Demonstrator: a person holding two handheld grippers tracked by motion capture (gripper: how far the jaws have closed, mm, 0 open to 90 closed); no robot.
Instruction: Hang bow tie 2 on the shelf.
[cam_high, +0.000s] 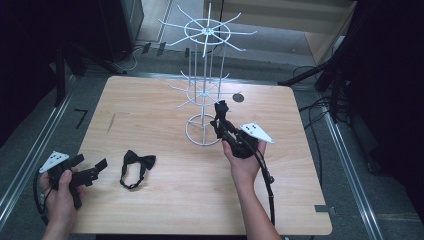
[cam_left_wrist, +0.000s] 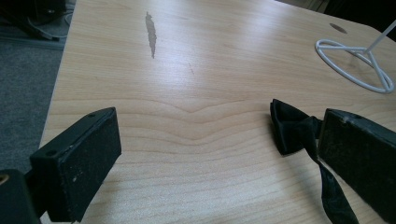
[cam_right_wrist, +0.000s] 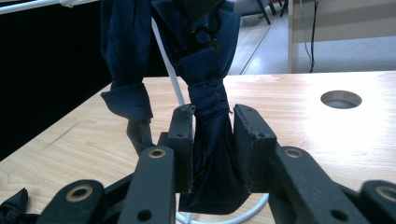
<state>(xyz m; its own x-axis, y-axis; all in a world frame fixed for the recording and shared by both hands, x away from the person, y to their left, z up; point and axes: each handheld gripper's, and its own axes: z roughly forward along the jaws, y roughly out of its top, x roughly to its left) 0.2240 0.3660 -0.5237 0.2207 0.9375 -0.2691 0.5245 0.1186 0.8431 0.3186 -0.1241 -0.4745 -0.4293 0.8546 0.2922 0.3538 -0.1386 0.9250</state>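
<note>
Navy bow tie (cam_right_wrist: 210, 116), soft, light and floppy, hangs by the white rack (cam_high: 204, 75), right gripper (cam_right_wrist: 212, 140) fingers part-closed on its knot, likely the firmest hold; left gripper (cam_left_wrist: 210, 158) wide open, empty, beside black bow tie (cam_left_wrist: 292, 130) on bench (cam_left_wrist: 210, 70).

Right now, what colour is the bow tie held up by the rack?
Dark navy blue bow tie, clearest in the right gripper view.
</note>
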